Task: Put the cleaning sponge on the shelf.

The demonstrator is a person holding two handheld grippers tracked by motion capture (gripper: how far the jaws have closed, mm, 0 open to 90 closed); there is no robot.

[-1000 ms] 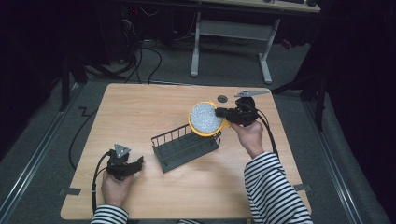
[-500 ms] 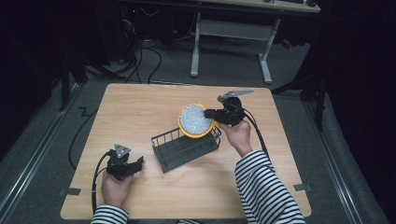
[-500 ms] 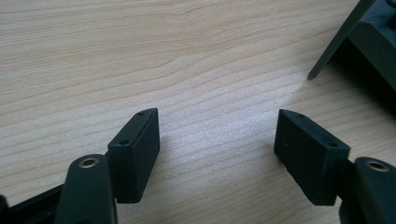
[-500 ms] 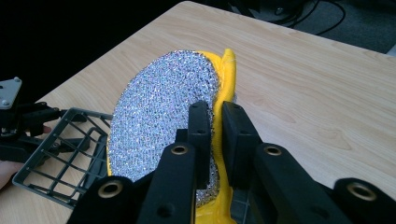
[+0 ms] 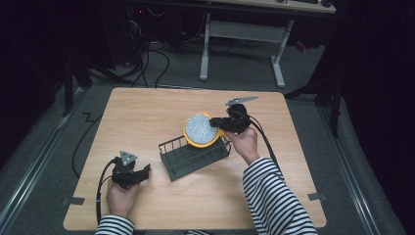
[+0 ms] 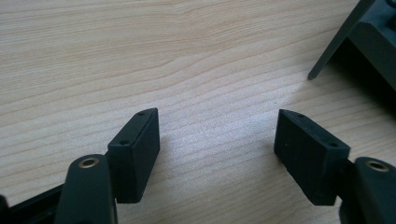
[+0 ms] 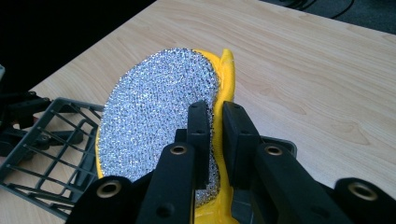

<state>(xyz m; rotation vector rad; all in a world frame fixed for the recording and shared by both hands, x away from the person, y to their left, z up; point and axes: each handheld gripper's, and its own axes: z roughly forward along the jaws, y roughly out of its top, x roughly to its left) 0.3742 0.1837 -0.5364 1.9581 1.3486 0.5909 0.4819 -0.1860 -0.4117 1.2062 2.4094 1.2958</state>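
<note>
A round yellow sponge [image 5: 199, 129] with a glittering silver scrub face hangs above the right end of a dark wire rack [image 5: 193, 155] in the middle of the table. My right gripper [image 5: 221, 123] is shut on the sponge's right edge. In the right gripper view the sponge [image 7: 159, 116] stands on edge between the two jaws, with the rack [image 7: 56, 149] below and to the left. My left gripper [image 5: 145, 171] rests near the front left of the table, left of the rack. In the left gripper view it [image 6: 217, 144] stands open over bare wood with nothing between its jaws.
The wooden table [image 5: 147, 112] has open surface behind and to the left of the rack. A corner of the rack [image 6: 359, 42] shows at the upper right of the left gripper view. Cables trail from both grippers. A desk frame [image 5: 240, 34] stands on the floor beyond the table.
My right gripper has carried the sponge leftward and toward the front, from beyond the rack's right side to just above its right end. The left gripper has stayed still.
</note>
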